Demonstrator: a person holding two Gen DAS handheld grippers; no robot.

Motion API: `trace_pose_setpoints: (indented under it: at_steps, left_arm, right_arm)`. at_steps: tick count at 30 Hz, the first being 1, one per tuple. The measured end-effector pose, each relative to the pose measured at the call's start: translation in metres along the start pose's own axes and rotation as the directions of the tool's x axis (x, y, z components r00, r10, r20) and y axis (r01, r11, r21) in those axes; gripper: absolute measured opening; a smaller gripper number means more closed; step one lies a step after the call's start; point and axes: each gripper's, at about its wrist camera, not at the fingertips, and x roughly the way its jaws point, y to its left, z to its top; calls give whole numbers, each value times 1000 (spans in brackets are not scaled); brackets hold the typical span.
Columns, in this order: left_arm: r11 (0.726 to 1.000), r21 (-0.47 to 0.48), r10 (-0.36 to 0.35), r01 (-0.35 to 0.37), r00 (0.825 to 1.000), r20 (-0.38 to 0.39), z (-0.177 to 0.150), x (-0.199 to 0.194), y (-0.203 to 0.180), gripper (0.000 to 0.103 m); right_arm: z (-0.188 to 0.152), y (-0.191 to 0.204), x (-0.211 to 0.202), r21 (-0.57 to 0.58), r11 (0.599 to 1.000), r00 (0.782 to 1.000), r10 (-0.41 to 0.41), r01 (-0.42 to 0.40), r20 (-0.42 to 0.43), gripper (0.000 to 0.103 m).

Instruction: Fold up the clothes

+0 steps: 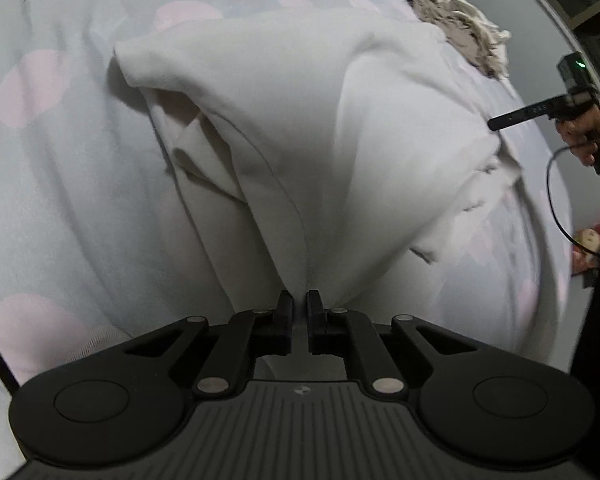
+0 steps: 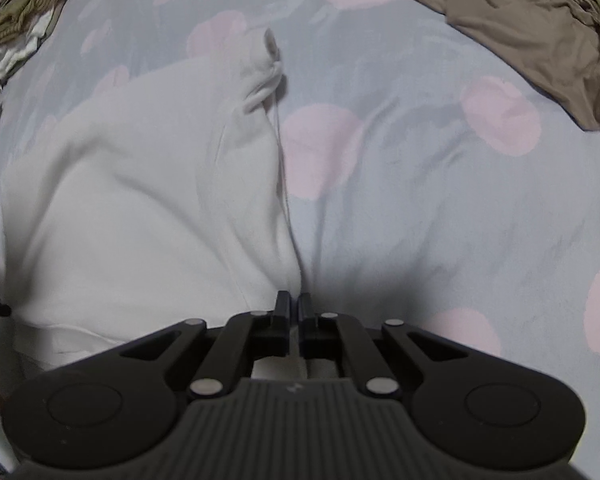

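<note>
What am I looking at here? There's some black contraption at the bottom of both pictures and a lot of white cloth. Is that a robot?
No robot: a person holds a hand-held claw in each hand, and each claw carries a camera looking forward along its two fingers. One picture comes from the left claw, the other from the right claw. In the left view you can also see the person's hand holding the right tool. Both look down on a bedsheet, grey-blue with pink spots. On it lies a white garment, which both claws are shut on, each pinching an edge. A brown garment lies crumpled further off, waiting.
</note>
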Motion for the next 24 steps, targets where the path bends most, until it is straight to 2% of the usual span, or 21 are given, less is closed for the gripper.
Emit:
trace_pose_setpoints:
  at_steps: [3, 4, 6, 7, 9, 12, 15, 19, 24]
  left_arm:
    - [1000, 29, 11, -10, 1000, -20, 2, 3, -6, 9]
    - [999, 45, 30, -29, 999, -28, 1, 1, -7, 13]
    - [996, 57, 77, -74, 995, -60, -2, -1, -6, 20]
    - [994, 56, 94, -89, 993, -76, -3, -2, -5, 20]
    - [995, 37, 100, -96, 990, -95, -4, -8, 1, 20]
    - [998, 41, 50, -48, 998, -35, -1, -24, -2, 20]
    - [999, 34, 14, -14, 1000, -4, 5, -25, -5, 20]
    - [999, 25, -31, 31, 999, -20, 9, -9, -5, 20]
    - [998, 32, -54, 55, 998, -32, 11, 7, -7, 20]
  right_arm:
    - [-4, 2, 7, 3, 1000, 1000, -2, 2, 24, 7]
    - [-5, 2, 9, 12, 1000, 1000, -3, 3, 29, 13]
    - [-8, -5, -4, 90, 996, 997, -9, 2, 81, 19]
    - [-11, -10, -11, 141, 990, 994, -9, -7, 107, 26]
    - [-19, -16, -22, 235, 972, 990, -4, -29, 138, 31]
    - [-36, -12, -30, 331, 941, 987, 26, -77, 155, 32]
    - [-51, 4, -20, 376, 918, 988, 78, -123, 134, 33]
    - [-66, 22, -2, 416, 899, 990, 108, -136, 92, 36]
    - [-83, 38, 16, 524, 824, 976, 201, -218, 90, 36]
